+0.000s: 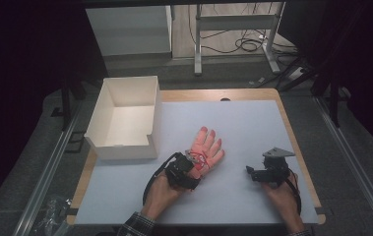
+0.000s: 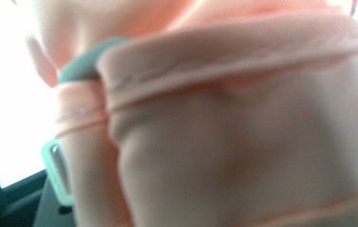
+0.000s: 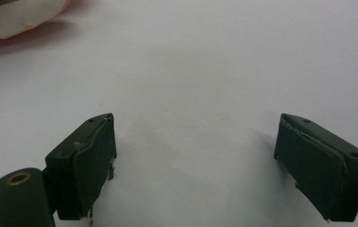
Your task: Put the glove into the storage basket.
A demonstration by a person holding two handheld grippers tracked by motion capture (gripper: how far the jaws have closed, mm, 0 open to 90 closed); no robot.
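The left tongs (image 1: pixel 192 164) are clamped on the cuff of a pink rubber glove (image 1: pixel 206 147) that lies flat near the middle of the white table (image 1: pixel 253 128), fingers pointing away from the person. The right tongs (image 1: pixel 251 172) rest well apart from it on bare table, jaws spread wide with nothing between them. An open white box (image 1: pixel 125 118) stands at the far left; no writing can be read anywhere.
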